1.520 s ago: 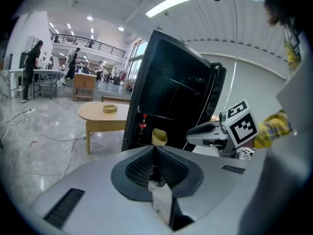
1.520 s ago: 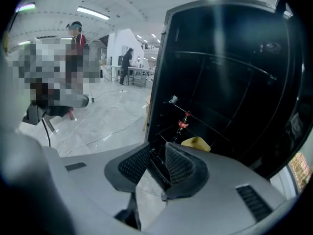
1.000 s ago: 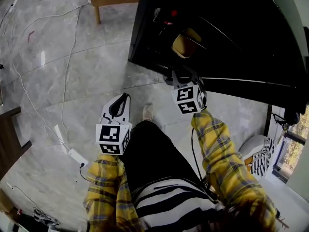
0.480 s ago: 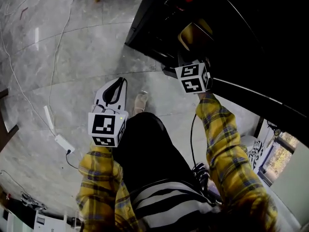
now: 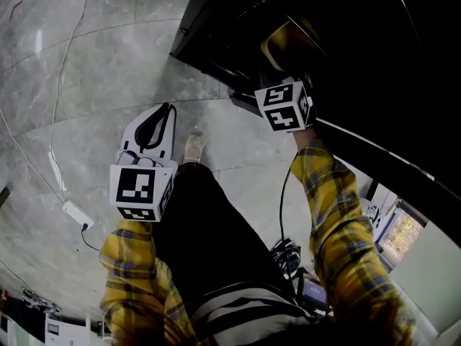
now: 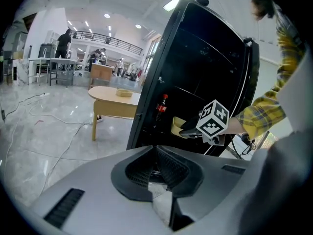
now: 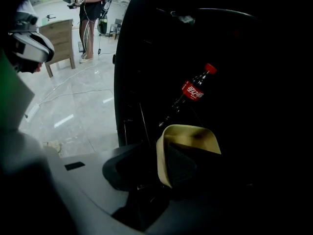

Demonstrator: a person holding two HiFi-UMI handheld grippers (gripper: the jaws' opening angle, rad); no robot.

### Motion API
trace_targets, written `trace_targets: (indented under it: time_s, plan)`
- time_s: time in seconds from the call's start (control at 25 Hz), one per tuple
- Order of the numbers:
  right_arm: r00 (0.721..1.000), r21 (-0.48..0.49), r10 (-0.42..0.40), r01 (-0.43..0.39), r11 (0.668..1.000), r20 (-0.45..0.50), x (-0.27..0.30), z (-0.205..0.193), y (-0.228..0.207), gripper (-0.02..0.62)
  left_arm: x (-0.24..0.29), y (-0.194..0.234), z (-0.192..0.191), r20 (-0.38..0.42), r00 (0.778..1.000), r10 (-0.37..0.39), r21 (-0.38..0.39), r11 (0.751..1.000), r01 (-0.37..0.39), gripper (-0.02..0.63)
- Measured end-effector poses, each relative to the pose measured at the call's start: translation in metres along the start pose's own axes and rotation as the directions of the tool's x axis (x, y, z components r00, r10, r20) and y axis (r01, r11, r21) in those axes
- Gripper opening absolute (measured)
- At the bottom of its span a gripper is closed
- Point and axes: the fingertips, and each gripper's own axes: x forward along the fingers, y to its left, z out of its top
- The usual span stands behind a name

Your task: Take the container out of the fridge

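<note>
The fridge (image 5: 346, 42) interior was nearly black, while the floor (image 5: 86, 71) gleamed with glare. Fisheye distortion curved the gripper views, darkening their corners.

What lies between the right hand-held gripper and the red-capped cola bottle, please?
The pale yellow plastic container, its side wall between the right hand-held gripper's jaws; the bottle is behind it. The right gripper view shows this.

Glossy black fridge (image 5: 360, 49), polished stone floor (image 5: 86, 85), matt cream container (image 7: 188, 133).
</note>
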Motion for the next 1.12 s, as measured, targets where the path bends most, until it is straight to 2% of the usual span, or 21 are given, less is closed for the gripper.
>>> trace_targets:
  time_s: [0.24, 0.52, 0.68, 1.12]
  plan:
    - [0.999, -0.006, -0.005, 0.005, 1.000, -0.032, 0.016, -0.013, -0.004, 0.118, 0.015, -0.004, -0.011, -0.007, 1.000, -0.009, -0.003, 1.000, 0.009, 0.032]
    - [0.999, -0.010, -0.015, 0.014, 1.000, -0.031, 0.026, -0.009, -0.008, 0.117, 0.025, -0.006, -0.019, -0.016, 1.000, -0.009, -0.016, 1.000, 0.009, 0.034]
    - [0.999, -0.001, -0.033, 0.033, 0.999, -0.027, 0.025, -0.008, -0.013, 0.061, 0.025, -0.007, -0.018, -0.015, 1.000, -0.013, -0.011, 1.000, 0.013, 0.034]
    - [1.000, -0.006, -0.018, 0.017, 1.000, -0.026, 0.008, 0.004, 0.002, 0.038, 0.003, 0.004, -0.003, 0.010, 1.000, 0.000, 0.001, 1.000, 0.000, 0.034]
